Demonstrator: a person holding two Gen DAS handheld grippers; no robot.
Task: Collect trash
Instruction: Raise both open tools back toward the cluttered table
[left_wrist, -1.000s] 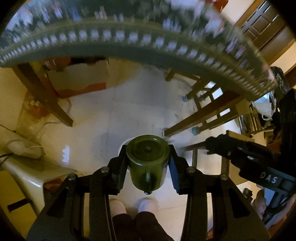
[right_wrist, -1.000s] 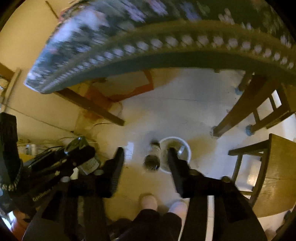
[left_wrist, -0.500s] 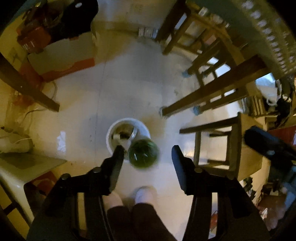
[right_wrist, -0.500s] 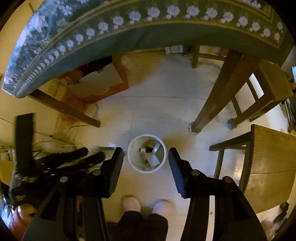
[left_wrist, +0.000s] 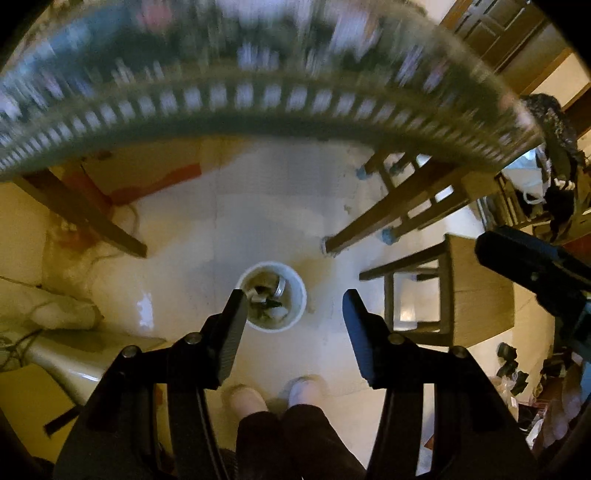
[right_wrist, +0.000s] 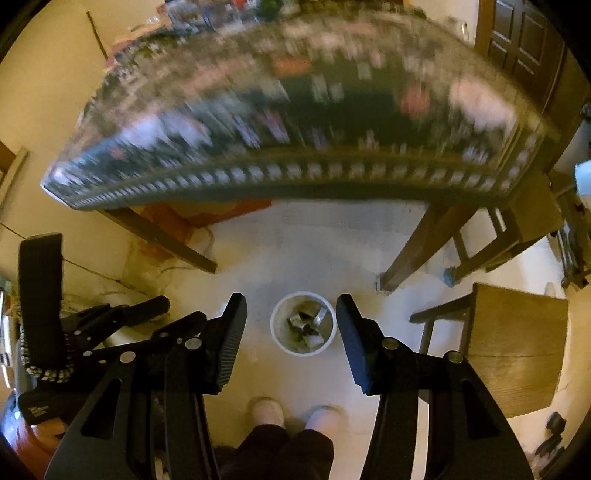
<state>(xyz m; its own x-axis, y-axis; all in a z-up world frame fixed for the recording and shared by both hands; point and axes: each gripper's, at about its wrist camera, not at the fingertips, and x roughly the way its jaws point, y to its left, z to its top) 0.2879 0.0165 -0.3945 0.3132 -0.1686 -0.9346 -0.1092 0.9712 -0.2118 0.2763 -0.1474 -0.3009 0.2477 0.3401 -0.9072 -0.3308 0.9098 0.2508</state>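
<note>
A white round bin (left_wrist: 300, 295) stands on the pale floor below me, with several pieces of trash inside, among them a can. It shows again in the right wrist view, the bin (right_wrist: 276, 332) between the two fingers. My left gripper (left_wrist: 293, 317) hangs high above the bin, open, with nothing between its fingers. My right gripper (right_wrist: 291, 321) is also open and empty, well above the bin. The left gripper's body (right_wrist: 110, 332) appears at the left of the right wrist view. No bottle is held.
A table with a green flowered cloth (left_wrist: 258, 96) spans the top of both views, blurred. Its wooden legs (left_wrist: 388, 221) and a wooden stool (right_wrist: 517, 347) stand to the right of the bin. The person's slippered feet (right_wrist: 266, 410) are near the bin. A red-edged box (left_wrist: 155, 177) lies under the table.
A second ago my left gripper held a green bottle; it let go and the bottle dropped into the bin. Both grippers have since risen, and the table cloth has come back into view.
</note>
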